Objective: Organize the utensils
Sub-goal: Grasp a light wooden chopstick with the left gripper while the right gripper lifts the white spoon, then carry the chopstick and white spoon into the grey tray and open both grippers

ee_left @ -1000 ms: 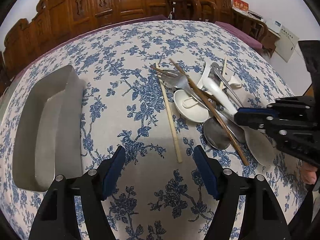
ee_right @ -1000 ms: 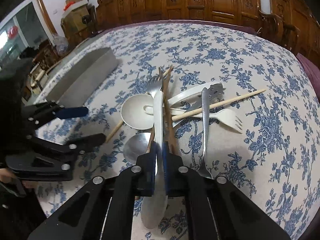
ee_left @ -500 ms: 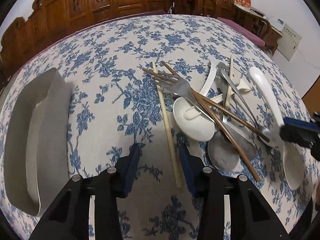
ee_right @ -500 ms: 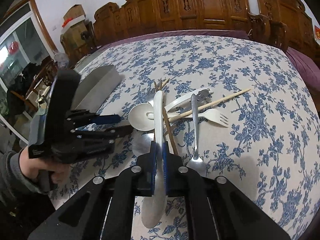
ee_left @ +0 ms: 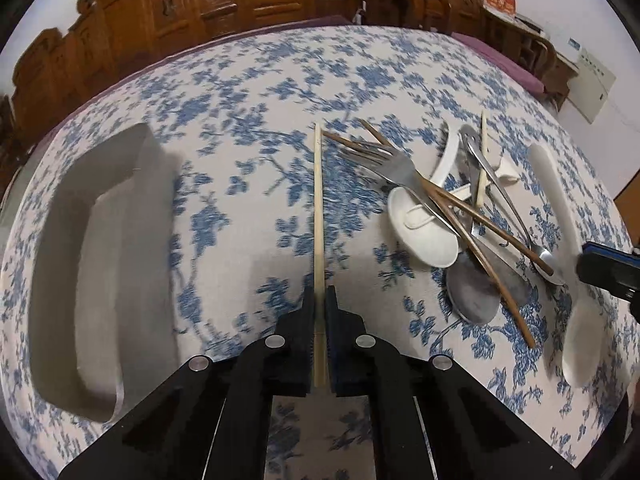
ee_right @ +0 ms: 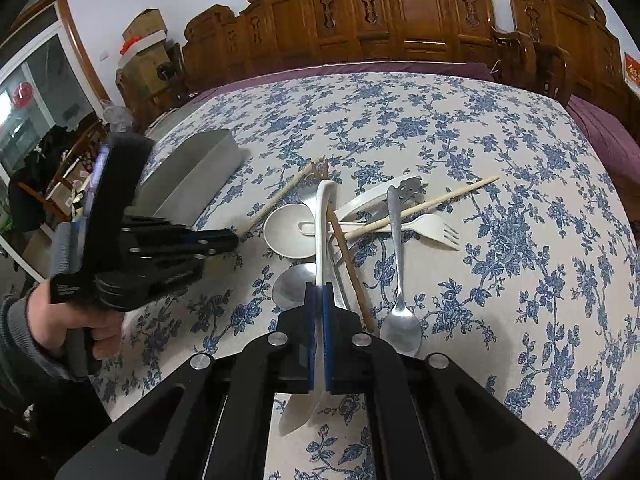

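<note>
Bamboo chopstick [ee_left: 318, 216] between closed left jaws

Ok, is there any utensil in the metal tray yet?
No: in the left wrist view the metal tray shows only its bare grey inside, while the left gripper is shut on a pale chopstick over the tablecloth.

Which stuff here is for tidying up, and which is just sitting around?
For the job: left tongs shut on a pale chopstick; right tongs shut on a white spoon; utensil pile; metal tray.

Just there: wooden chairs, cardboard boxes, flowered tablecloth.
</note>
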